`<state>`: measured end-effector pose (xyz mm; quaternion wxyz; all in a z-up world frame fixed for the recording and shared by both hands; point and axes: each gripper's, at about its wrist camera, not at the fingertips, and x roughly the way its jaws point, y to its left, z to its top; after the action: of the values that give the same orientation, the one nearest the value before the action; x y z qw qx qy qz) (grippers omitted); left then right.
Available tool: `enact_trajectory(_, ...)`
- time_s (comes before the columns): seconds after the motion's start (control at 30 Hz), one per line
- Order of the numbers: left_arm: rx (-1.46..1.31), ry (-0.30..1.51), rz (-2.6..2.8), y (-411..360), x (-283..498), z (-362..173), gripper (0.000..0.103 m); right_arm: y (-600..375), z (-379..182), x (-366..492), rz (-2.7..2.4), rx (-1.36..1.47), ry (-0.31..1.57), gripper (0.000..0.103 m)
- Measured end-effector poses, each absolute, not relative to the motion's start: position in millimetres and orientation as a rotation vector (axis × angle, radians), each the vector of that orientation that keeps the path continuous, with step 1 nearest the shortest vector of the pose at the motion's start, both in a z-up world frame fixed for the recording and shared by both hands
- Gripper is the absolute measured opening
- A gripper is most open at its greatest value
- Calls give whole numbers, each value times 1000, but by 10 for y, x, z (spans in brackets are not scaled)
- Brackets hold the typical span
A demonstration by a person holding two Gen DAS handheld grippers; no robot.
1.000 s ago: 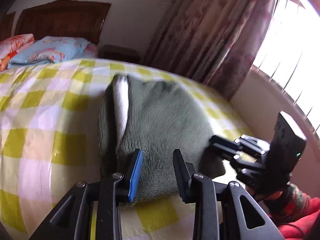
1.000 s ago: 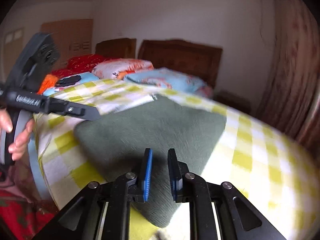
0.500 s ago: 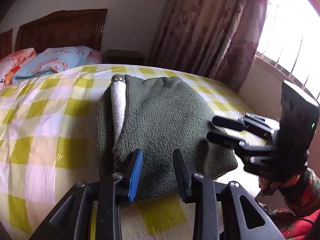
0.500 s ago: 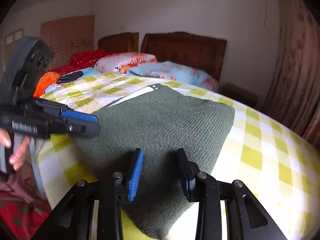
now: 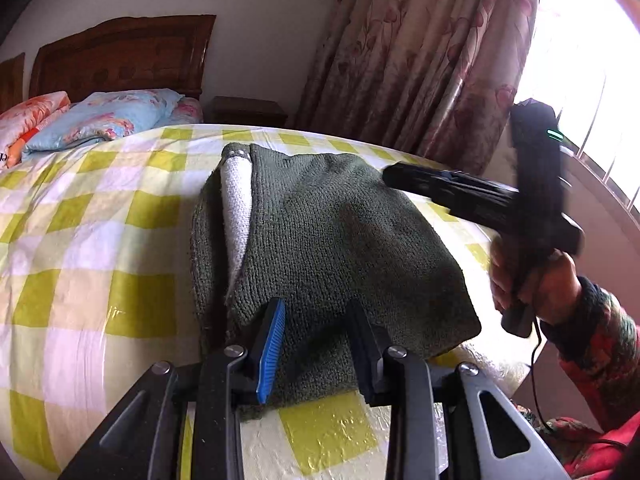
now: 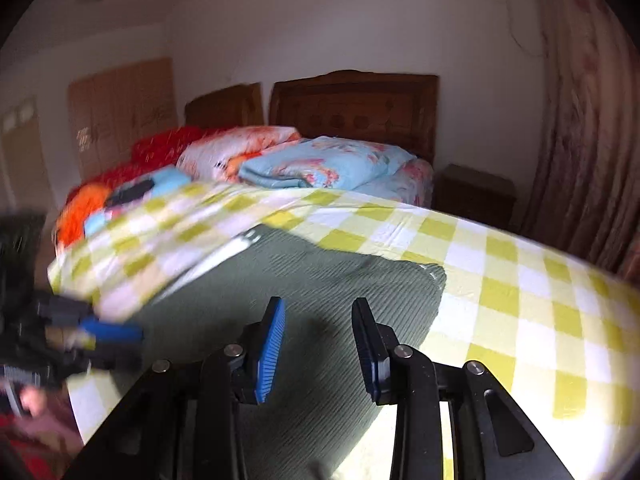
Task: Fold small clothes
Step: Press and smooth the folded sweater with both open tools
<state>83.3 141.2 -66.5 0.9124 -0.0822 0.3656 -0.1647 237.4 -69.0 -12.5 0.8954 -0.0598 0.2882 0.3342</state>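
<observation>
A folded dark green knit garment (image 5: pixel 328 248) with a white lining strip (image 5: pixel 236 208) along its left fold lies on the yellow checked bed cover (image 5: pixel 100 240). My left gripper (image 5: pixel 316 344) is open and empty, its jaws over the garment's near edge. My right gripper (image 6: pixel 320 344) is open and empty, above the same garment (image 6: pixel 320 296). The right gripper also shows in the left wrist view (image 5: pixel 444 188), hovering over the garment's right side. The left gripper shows blurred in the right wrist view (image 6: pixel 100 336).
Pillows (image 5: pixel 104 120) and a wooden headboard (image 5: pixel 120 56) are at the bed's far end. Floral curtains (image 5: pixel 420 60) and a bright window (image 5: pixel 580 80) are to the right. A nightstand (image 6: pixel 476 196) stands beside the bed. Red and orange bedding (image 6: pixel 132 176) lies at far left.
My right gripper opened from nearly shut and rose above the garment's right side. My left gripper stayed open at the near edge. The garment lies as before.
</observation>
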Motion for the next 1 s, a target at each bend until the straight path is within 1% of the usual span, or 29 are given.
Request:
enact_trajectory(0.03, -160, 753, -341, 1405, 829, -667, 32, -667, -240, 2498, 696, -110, 656, 23)
enact_trajectory(0.07, -157, 755, -343, 1409, 826, -671, 32, -631, -292, 2583, 702, -113, 680, 23)
enact_trajectory(0.1, -158, 759, -346, 1417, 821, -672, 32, -654, -317, 2620, 710, -99, 666, 23)
enact_trajectory(0.13, -162, 762, -350, 1434, 817, -673, 32, -678, -304, 2651, 711, -70, 677, 20)
enact_trajectory(0.17, -169, 763, -355, 1457, 818, -676, 32, -681, -287, 2673, 700, -59, 683, 15)
enact_trajectory(0.2, -182, 764, -361, 1478, 821, -684, 32, -679, -244, 2674, 678, -60, 672, 15)
enact_trajectory(0.23, -203, 764, -365, 1500, 830, -694, 32, -668, -194, 2681, 661, -65, 650, 20)
enact_trajectory(0.27, -214, 763, -366, 1512, 836, -699, 32, -664, -163, 2700, 661, -62, 636, 49)
enact_trajectory(0.3, -217, 762, -364, 1512, 839, -703, 32, -654, -157, 2759, 661, -53, 633, 59)
enact_trajectory(0.33, -211, 762, -362, 1503, 837, -707, 32, -638, -199, 2833, 652, -47, 649, 76)
enact_trajectory(0.37, -202, 762, -360, 1495, 829, -713, 32, -616, -278, 2946, 641, -50, 685, 90)
enact_trajectory(0.4, -195, 763, -359, 1487, 821, -712, 32, -588, -406, 3065, 628, -72, 746, 91)
enact_trajectory(0.43, -190, 766, -358, 1485, 812, -710, 32, -628, -447, 3146, 621, -64, 761, 98)
enact_trajectory(0.53, -187, 774, -358, 1497, 790, -703, 32, -726, -353, 3148, 616, 33, 740, 97)
enact_trajectory(0.57, -196, 778, -356, 1501, 790, -691, 32, -752, -300, 3107, 624, 55, 717, 103)
enact_trajectory(0.67, -206, 769, -345, 1484, 796, -560, 32, -736, -210, 2925, 603, 31, 703, 103)
enact_trajectory(0.7, -190, 754, -342, 1461, 792, -503, 32, -712, -154, 2761, 630, 9, 682, 103)
enact_trajectory(0.77, -159, 738, -340, 1420, 796, -448, 36, -683, -70, 2434, 677, -38, 604, 103)
enact_trajectory(0.83, -131, 758, -320, 1371, 853, -480, 38, -600, -19, 2141, 702, -112, 560, 103)
enact_trajectory(0.93, -116, 811, -308, 1309, 939, -623, 38, -468, -253, 1929, 697, -264, 618, 103)
enact_trajectory(1.0, -79, 796, -283, 1255, 903, -624, 38, -450, -284, 1780, 662, -332, 574, 103)
